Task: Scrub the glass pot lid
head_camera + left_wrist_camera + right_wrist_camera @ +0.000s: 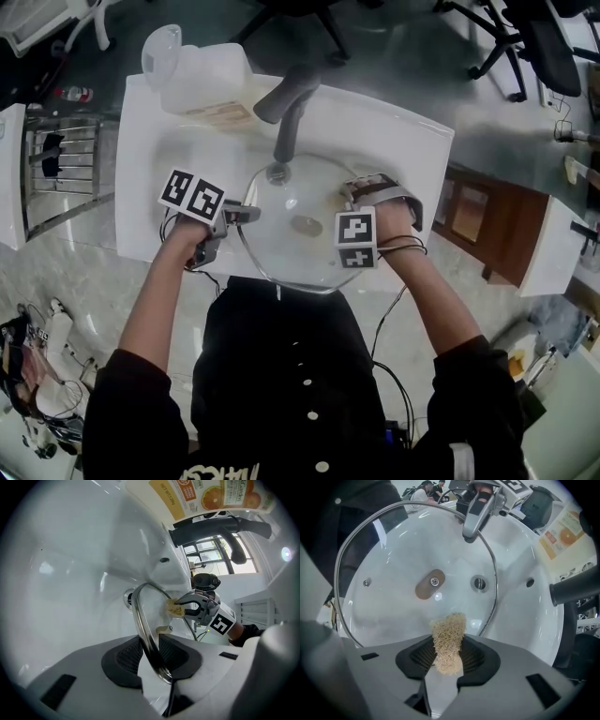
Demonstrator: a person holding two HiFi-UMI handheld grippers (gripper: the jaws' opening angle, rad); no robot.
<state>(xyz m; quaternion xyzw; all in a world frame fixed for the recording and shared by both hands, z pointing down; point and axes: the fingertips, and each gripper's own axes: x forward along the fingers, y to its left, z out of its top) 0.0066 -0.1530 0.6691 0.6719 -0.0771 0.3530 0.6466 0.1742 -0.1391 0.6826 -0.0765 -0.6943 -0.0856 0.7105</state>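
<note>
In the head view, the glass pot lid (291, 234) is held over the sink (141, 169). Its rim is taken by the left gripper (246, 215), and the right gripper (352, 192) is set opposite.

In the left gripper view, the rim is seen pinched between partly closed jaws. Ahead of them, the scrub pad (175, 607) appears pressed to the glass.

In the right gripper view, the pad is clamped between narrowly parted jaws, its tip projecting ahead. Only here is the lid's whole face shown, and no suds or grime can be made out. Scrubbing is judged under way, with the remaining share unclear.
</note>
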